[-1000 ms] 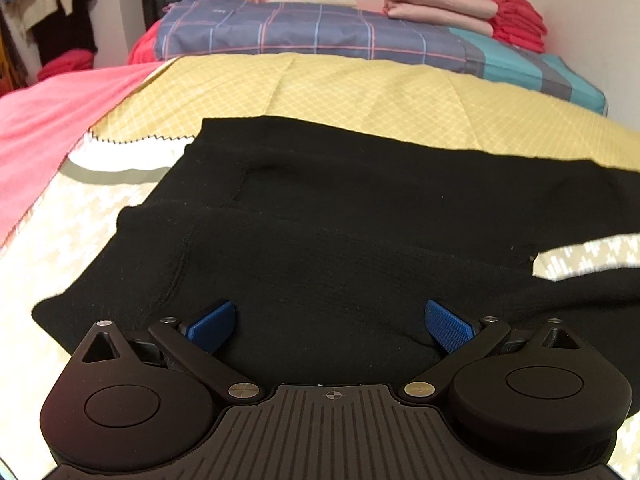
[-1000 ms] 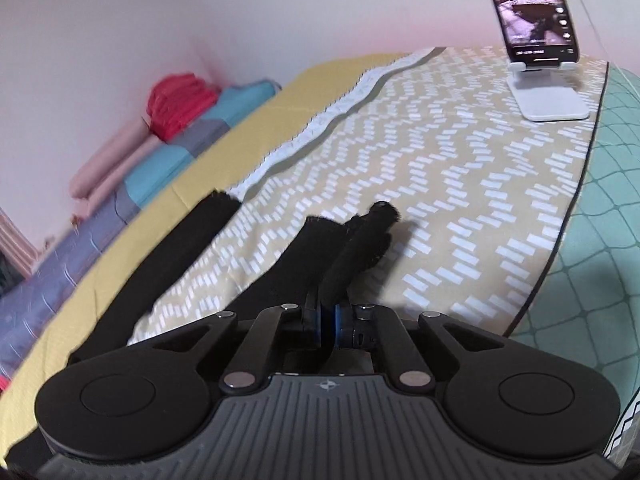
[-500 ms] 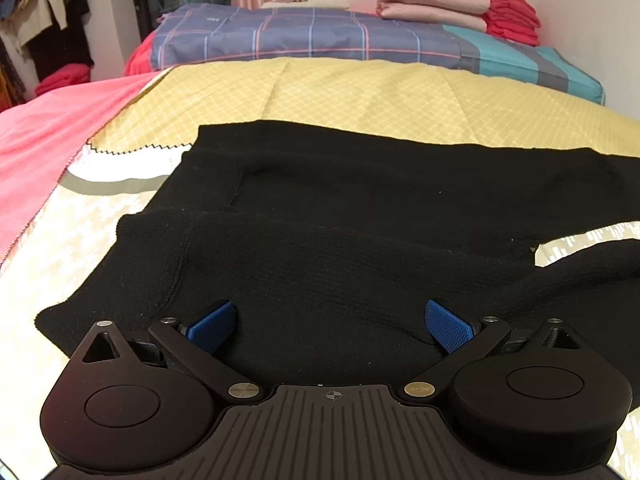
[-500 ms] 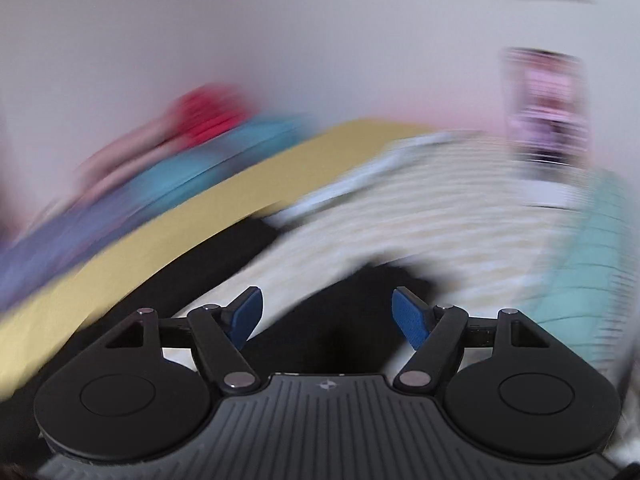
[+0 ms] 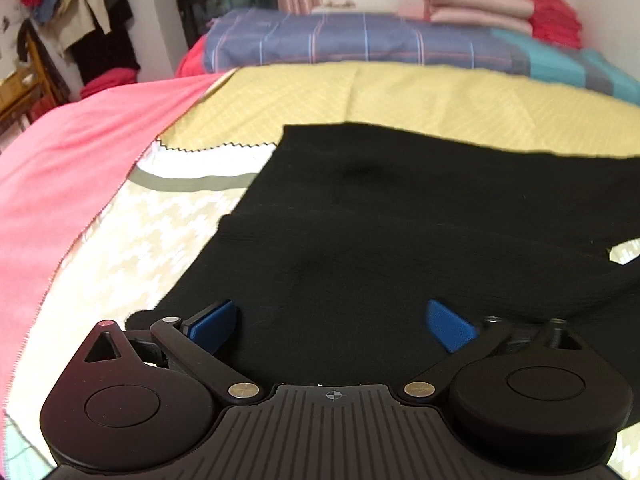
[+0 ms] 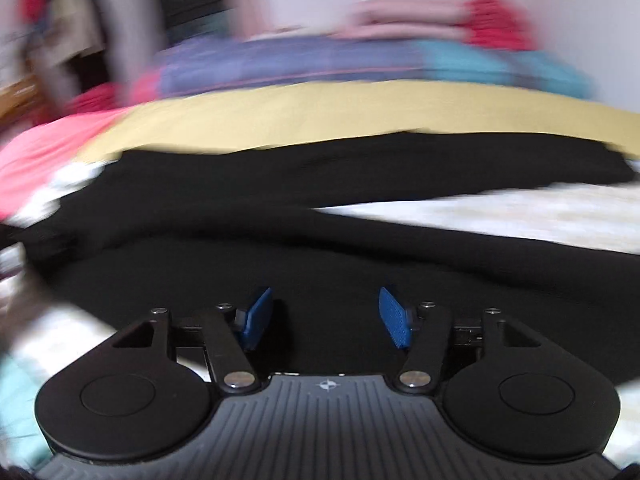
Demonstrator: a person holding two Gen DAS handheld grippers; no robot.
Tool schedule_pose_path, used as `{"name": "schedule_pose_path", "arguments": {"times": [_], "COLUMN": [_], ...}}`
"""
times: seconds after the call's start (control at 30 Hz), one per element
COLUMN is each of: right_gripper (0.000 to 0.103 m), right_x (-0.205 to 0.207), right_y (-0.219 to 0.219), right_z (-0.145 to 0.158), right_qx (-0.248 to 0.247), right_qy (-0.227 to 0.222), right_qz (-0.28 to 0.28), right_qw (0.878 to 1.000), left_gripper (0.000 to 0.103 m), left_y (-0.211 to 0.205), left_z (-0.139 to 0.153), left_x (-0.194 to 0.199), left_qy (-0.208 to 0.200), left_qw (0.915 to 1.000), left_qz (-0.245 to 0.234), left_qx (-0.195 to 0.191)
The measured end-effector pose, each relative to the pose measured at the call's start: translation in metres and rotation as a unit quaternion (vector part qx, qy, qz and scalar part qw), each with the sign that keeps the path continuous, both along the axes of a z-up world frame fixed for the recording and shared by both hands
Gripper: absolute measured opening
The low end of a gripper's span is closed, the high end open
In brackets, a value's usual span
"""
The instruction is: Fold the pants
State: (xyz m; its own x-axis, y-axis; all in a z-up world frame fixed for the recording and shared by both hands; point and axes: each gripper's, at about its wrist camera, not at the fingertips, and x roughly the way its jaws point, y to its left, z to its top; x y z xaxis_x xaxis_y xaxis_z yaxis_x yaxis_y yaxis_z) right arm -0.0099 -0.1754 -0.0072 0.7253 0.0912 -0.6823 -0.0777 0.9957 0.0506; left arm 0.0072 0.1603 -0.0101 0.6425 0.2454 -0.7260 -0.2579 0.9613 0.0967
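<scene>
Black pants (image 5: 400, 216) lie spread on the bed, waist end toward the left. My left gripper (image 5: 332, 322) is open and empty, hovering low over the near edge of the waist part. In the blurred right wrist view the pants (image 6: 320, 248) fill the middle, with two legs running to the right and a strip of bedspread between them. My right gripper (image 6: 326, 318) is open and empty just over the near leg.
The bed carries a yellow and cream patterned spread (image 5: 440, 96) with a pink blanket (image 5: 72, 168) at the left. A plaid quilt (image 5: 360, 40) and folded pink and red textiles (image 5: 500, 12) lie along the far wall. Clothes (image 5: 80, 20) hang at the far left.
My right gripper let go of the pant leg, opened, and swung left to face the pants' middle. My left gripper shifted slightly left and stayed open.
</scene>
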Motion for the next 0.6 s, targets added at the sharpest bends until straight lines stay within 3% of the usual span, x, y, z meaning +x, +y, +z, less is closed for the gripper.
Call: {"name": "schedule_pose_path", "arguments": {"times": [0.03,0.07,0.1,0.13,0.17,0.27,0.33,0.4,0.43,0.47,0.57,0.6], "right_gripper": [0.049,0.044,0.058,0.075,0.08,0.079,0.075,0.069,0.06,0.038,0.011,0.006], "right_x": [-0.005,-0.012,-0.021,-0.031,-0.041,-0.062,-0.065,-0.062,-0.058,-0.054,-0.04,-0.043], "right_y": [-0.016,-0.025,-0.023,-0.013,0.003,0.052,0.077,0.091,0.094,0.095,0.087,0.082], "right_z": [0.001,0.006,0.013,0.019,0.023,0.016,0.004,-0.009,-0.012,-0.012,-0.007,-0.003], "right_qx": [-0.02,-0.03,-0.043,-0.068,-0.101,-0.195,-0.237,-0.265,-0.27,-0.268,-0.208,-0.192], "right_qy": [-0.001,-0.008,-0.016,-0.028,-0.043,-0.054,-0.051,-0.05,-0.056,-0.056,-0.021,-0.01], "right_qz": [-0.053,-0.069,-0.058,-0.028,0.019,0.151,0.203,0.221,0.224,0.226,0.212,0.212], "right_qw": [0.998,0.997,0.997,0.997,0.994,0.968,0.949,0.937,0.935,0.935,0.955,0.958], "left_gripper": [0.103,0.103,0.103,0.103,0.103,0.103,0.103,0.103,0.103,0.103,0.103,0.103], "left_y": [0.003,0.005,0.005,0.004,0.002,0.004,0.006,0.007,0.007,0.005,0.005,0.005], "left_z": [0.0,0.0,-0.001,-0.002,-0.003,-0.004,-0.004,-0.004,-0.004,-0.003,-0.002,-0.002], "left_x": [-0.003,-0.004,-0.004,-0.002,0.0,0.003,0.003,0.002,0.002,0.0,0.0,-0.001], "left_qy": [-0.006,-0.009,-0.011,-0.011,-0.011,-0.012,-0.014,-0.017,-0.019,-0.02,-0.019,-0.018], "left_qw": [1.0,0.9999,0.9999,0.9999,0.9999,0.9999,0.9999,0.9998,0.9998,0.9998,0.9998,0.9998], "left_qz": [-0.003,-0.006,-0.008,-0.009,-0.01,-0.008,-0.007,-0.009,-0.009,-0.01,-0.011,-0.012], "left_qx": [-0.002,-0.002,0.0,0.005,0.009,0.007,0.003,0.003,0.003,0.004,0.002,0.002]}}
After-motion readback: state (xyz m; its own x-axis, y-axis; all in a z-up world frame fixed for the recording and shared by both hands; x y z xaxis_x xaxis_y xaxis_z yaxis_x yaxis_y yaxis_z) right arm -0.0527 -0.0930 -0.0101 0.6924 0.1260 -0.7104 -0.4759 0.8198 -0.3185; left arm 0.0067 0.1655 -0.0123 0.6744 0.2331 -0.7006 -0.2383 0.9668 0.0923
